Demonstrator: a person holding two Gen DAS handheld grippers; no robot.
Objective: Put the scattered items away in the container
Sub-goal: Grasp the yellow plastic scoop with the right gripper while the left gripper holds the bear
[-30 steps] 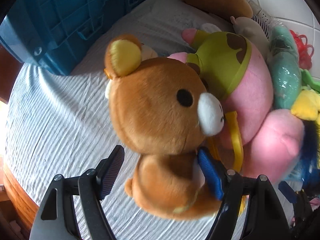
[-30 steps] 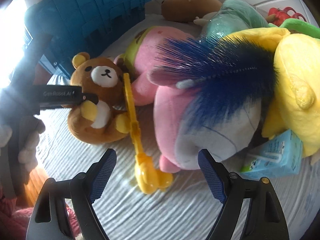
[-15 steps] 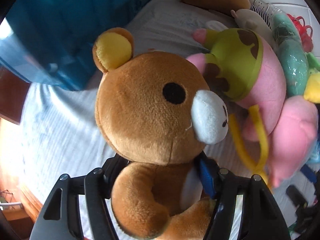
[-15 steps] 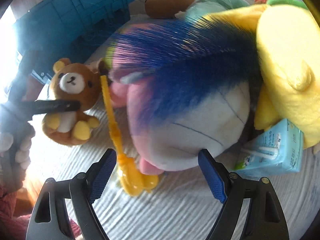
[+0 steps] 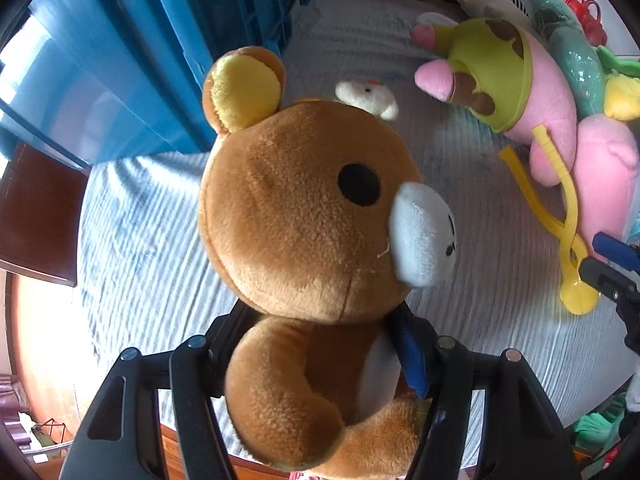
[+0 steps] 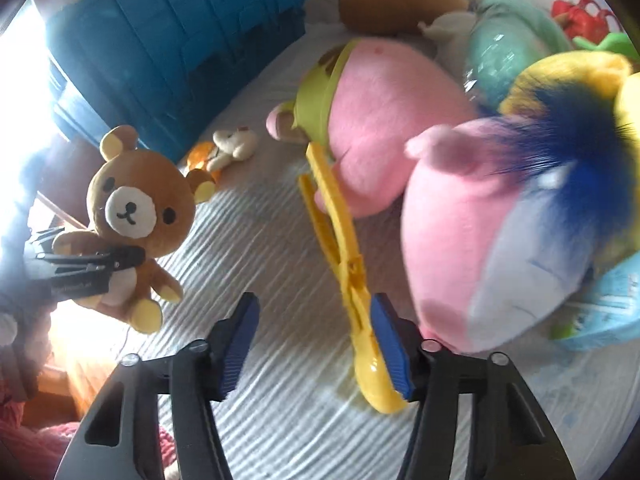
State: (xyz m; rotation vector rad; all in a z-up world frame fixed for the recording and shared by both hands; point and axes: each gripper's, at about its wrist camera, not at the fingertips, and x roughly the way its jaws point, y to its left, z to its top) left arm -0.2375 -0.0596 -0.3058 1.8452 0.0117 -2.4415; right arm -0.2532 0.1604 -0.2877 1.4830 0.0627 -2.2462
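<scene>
My left gripper (image 5: 316, 344) is shut on the body of a brown teddy bear (image 5: 304, 208) and holds it above the white striped bedsheet (image 5: 152, 240); the bear also shows in the right wrist view (image 6: 136, 208), clamped at the left. My right gripper (image 6: 316, 344) is open, low over the sheet, with a yellow plastic clamp toy (image 6: 348, 276) lying against its right finger. The blue plastic crate (image 5: 152, 48) stands at the back left, also seen in the right wrist view (image 6: 172, 44).
A pile of plush toys lies at the right: a pink one with a green shirt (image 6: 372, 128), a pink and grey one with a blue mane (image 6: 500, 232), a brown one (image 6: 400, 0), a teal one (image 6: 508, 44). A small white and orange plush (image 6: 228, 148) lies near the crate. A blue carton (image 6: 608, 300) lies at the right.
My left gripper closed on the bear and lifted it off the sheet toward the crate. My right gripper moved down and left to the yellow clamp toy and narrowed its opening.
</scene>
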